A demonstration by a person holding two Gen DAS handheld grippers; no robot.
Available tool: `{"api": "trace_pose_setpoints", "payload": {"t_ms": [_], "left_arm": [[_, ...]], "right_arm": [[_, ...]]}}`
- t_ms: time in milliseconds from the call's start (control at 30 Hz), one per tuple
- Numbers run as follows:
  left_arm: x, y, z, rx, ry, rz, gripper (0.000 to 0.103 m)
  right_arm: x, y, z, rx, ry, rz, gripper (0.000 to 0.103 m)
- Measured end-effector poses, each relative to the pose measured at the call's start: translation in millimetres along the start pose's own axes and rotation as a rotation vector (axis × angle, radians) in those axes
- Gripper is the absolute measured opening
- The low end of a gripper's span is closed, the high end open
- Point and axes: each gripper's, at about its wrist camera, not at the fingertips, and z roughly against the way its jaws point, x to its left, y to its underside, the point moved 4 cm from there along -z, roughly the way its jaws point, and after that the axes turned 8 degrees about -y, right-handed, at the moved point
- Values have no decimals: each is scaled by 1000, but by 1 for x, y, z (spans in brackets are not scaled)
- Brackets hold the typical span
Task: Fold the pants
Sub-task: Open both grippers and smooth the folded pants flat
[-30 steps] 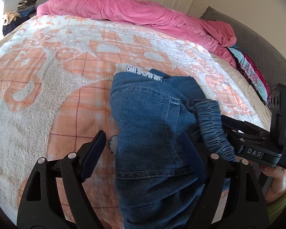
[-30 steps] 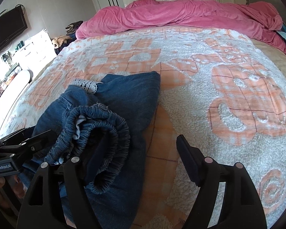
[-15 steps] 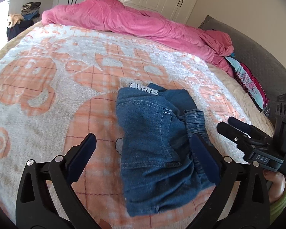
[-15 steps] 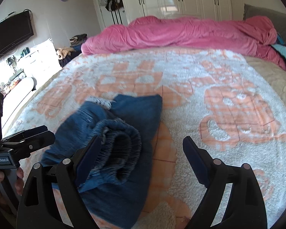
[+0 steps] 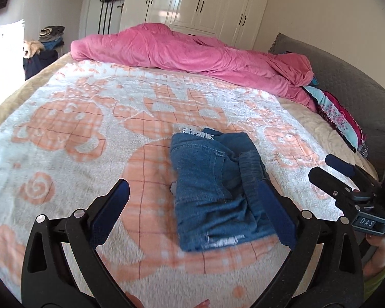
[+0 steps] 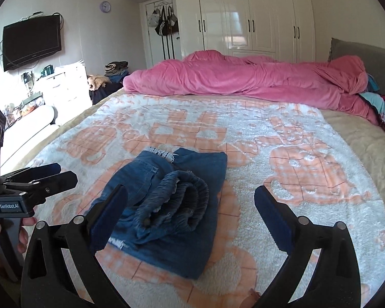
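Note:
The blue denim pants (image 5: 213, 184) lie folded in a compact bundle on the peach-and-white blanket (image 5: 71, 138). A white lace trim shows at the far edge, and the elastic waistband (image 6: 182, 200) is rolled on top. My left gripper (image 5: 195, 205) is open and empty, raised above the near side of the bundle. My right gripper (image 6: 190, 213) is open and empty, also raised near the bundle. Each gripper shows in the other's view, the right one (image 5: 346, 179) and the left one (image 6: 38, 179).
A pink duvet (image 5: 192, 56) is heaped along the far side of the bed. A grey headboard (image 5: 346, 77) and patterned fabric (image 5: 338, 118) are at the right. White wardrobes (image 6: 243, 18), a wall TV (image 6: 30, 41) and a clothes pile (image 6: 115, 71) lie beyond.
Both grippers have let go of the pants and pulled back and up from the bundle. The pants now lie by themselves on the blanket.

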Motion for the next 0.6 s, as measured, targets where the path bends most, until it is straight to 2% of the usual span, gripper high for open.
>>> {"api": "trace_pose_setpoints", "payload": {"t_ms": [300,600], "left_arm": [[3,27,30,-3,-19,9,94],[10,66,37,50,-60,4,94]], "right_arm": [[5,26,29,16,16,-18,98],[9,55,49,55,20,-21,98]]}}
